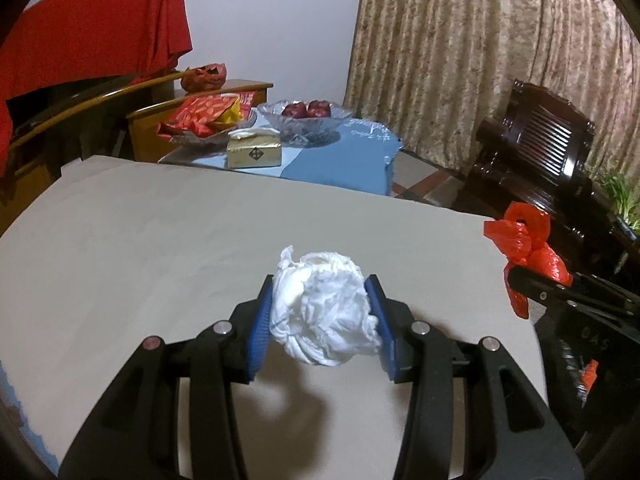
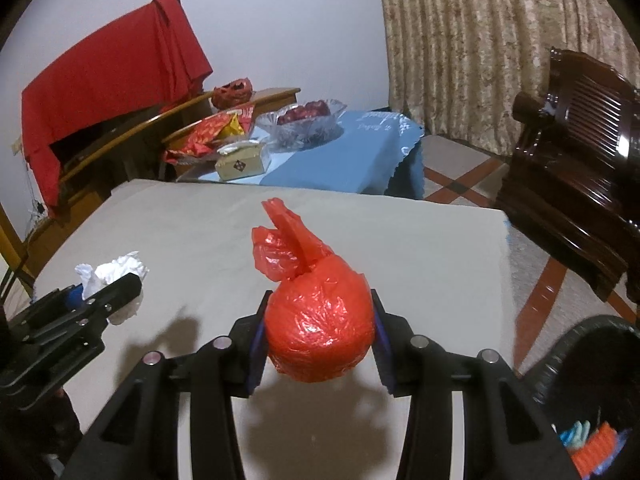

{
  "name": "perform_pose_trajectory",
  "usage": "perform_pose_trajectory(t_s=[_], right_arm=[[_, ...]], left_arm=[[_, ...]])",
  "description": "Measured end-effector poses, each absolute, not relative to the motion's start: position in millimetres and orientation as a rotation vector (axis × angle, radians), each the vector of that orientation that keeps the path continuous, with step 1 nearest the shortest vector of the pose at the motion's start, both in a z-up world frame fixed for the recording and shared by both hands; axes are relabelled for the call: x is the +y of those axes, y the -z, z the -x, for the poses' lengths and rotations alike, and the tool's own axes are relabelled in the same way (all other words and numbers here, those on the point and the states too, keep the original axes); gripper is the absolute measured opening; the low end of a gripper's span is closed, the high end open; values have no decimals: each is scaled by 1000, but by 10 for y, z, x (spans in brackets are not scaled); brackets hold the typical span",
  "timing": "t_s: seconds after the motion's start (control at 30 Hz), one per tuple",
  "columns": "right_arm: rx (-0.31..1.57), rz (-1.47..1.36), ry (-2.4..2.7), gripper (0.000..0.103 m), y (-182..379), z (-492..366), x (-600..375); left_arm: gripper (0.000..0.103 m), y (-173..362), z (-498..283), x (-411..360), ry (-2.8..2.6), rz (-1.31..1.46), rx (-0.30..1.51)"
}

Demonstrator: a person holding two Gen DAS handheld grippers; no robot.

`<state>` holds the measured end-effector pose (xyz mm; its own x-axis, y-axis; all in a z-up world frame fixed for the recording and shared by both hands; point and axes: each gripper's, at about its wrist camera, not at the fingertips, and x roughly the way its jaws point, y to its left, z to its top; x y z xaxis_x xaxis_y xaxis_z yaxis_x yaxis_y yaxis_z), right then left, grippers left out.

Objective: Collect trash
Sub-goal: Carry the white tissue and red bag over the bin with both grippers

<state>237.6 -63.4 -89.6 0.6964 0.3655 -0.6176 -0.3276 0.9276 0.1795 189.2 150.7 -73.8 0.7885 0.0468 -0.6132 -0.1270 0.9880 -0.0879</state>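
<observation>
Left gripper (image 1: pixel 320 312): my blue ribbed pads (image 1: pixel 259 332) are clamped on one white tissue wad (image 1: pixel 320 304), crumpled, soft folds, roughly ball-shaped. It's lifted clear of the beige table (image 1: pixel 160 240); its shadow falls on the surface below.

Right gripper (image 2: pixel 320 328): clamped on one red plastic bag (image 2: pixel 318 320), knotted, crinkly glossy film, round body with two loose tails sticking up from the knot. Also held above the table (image 2: pixel 420 264), shadow underneath.

Count so far: 2 trash items, one per gripper, both airborne. From the right wrist view, the left gripper (image 2: pixel 100 292) shows at left with the tissue wad (image 2: pixel 116 270) in it. From the left wrist view, the bag (image 1: pixel 528 248) shows at the right edge in the right gripper (image 1: pixel 560 292).

Table top: matte, flat, rounded corners.

Lower right in the right wrist view: one bin (image 2: pixel 576 360) lined with black film, beside the table on the floor, a few coloured scraps inside – can't tell what they are.

Further out: second table with blue cloth (image 1: pixel 344 160), scalloped edge. On it one gold tissue box (image 1: pixel 254 152), one clear cut-glass bowl (image 1: pixel 306 122) with red fruit, and red-orange snack packets (image 1: pixel 208 114) on a second glass dish. Dark carved wooden chair (image 1: pixel 536 148) at right, patterned beige curtain (image 1: pixel 480 48) behind, red cloth (image 1: pixel 92 24) draped at left.
</observation>
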Motion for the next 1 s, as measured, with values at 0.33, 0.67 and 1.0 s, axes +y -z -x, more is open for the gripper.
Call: perform_pose_trajectory(t_s=[0.33,0.67,1.0], right_arm=[[663,-77,-359,44,585,-1841,-964],[613,-90,-332,44,339,-1356,-1280],[568,-110,-288,44,177,-955,-1566]], left_arm=[[43,395,-1414,1095,-26,99,625],[43,131,-1040,745,35,59,591],[43,-55,-766,431,106,27,543]])
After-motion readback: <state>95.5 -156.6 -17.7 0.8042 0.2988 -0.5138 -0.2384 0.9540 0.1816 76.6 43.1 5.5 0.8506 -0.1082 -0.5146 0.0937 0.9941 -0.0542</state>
